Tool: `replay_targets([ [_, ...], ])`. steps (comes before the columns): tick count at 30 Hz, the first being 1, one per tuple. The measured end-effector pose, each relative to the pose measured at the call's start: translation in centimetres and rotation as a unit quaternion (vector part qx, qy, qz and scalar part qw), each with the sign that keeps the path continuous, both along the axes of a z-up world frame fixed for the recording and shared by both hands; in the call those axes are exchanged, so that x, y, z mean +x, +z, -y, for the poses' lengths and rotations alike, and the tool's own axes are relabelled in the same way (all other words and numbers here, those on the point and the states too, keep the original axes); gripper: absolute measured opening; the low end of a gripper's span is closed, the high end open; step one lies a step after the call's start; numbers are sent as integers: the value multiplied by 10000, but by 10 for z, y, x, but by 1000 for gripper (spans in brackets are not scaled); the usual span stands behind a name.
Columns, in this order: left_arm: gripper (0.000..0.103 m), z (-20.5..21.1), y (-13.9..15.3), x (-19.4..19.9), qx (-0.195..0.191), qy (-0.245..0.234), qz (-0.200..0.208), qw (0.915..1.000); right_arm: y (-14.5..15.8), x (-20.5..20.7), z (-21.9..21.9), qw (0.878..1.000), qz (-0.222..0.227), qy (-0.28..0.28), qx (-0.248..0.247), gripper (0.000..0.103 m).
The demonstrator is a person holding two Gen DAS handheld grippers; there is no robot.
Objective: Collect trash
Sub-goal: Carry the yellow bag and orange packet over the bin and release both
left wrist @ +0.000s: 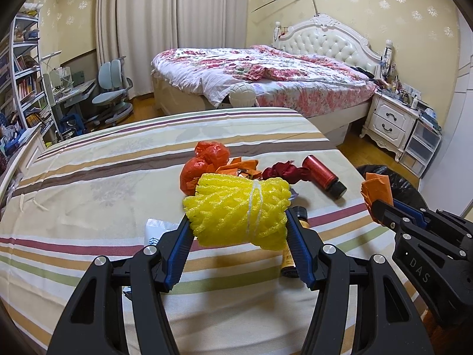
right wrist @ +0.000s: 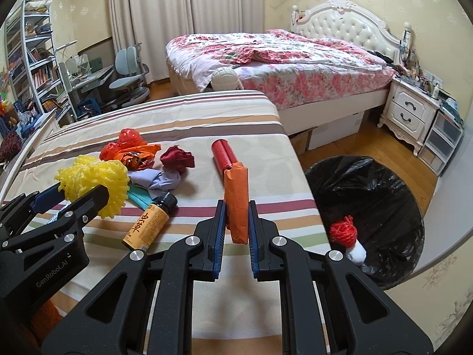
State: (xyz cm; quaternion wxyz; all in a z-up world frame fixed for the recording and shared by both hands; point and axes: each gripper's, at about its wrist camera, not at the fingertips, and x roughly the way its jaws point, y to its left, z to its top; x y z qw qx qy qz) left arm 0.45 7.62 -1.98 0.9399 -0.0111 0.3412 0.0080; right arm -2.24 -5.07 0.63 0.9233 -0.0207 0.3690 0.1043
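Observation:
My left gripper (left wrist: 238,222) is shut on a yellow foam net roll (left wrist: 239,210), held just above the striped bed cover (left wrist: 88,195). My right gripper (right wrist: 236,216) is shut on a flat orange paper packet (right wrist: 236,204), lifted off the cover. In the right wrist view the left gripper (right wrist: 79,195) shows at the left with the yellow roll (right wrist: 94,183). The orange packet (left wrist: 378,189) shows at the right edge of the left wrist view. A bin with a black liner (right wrist: 381,195) stands on the floor to the right, holding a red net ball (right wrist: 343,230).
On the cover lie a red plastic bag (right wrist: 127,142), a dark red crumpled wad (right wrist: 177,158), a red cylinder (right wrist: 224,153), a lilac cloth (right wrist: 156,179) and a small brown bottle (right wrist: 150,222). A floral bed (right wrist: 280,68) and a white nightstand (right wrist: 411,112) stand beyond.

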Motion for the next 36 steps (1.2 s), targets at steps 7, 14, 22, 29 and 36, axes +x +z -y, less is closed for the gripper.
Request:
replay_targets([
  [7, 59, 13, 8, -3, 19, -131, 123, 9998, 4, -4, 15, 9999, 87, -125, -21, 14],
  [14, 60, 29, 14, -1, 23, -283, 200, 9994, 12, -7, 29, 9994, 210, -278, -19, 14],
  [22, 59, 53, 18, 4, 1, -536, 299, 9981, 21, -8, 51, 9980, 355, -525, 14, 14],
  [29, 59, 78, 15, 11, 13, -810, 377, 9960, 24, -3, 80, 9954, 445, -849, -15, 14],
  [36, 60, 111, 8, 29, 47, -1099, 332, 9934, 19, 8, 112, 9915, 429, -1223, -76, 14],
])
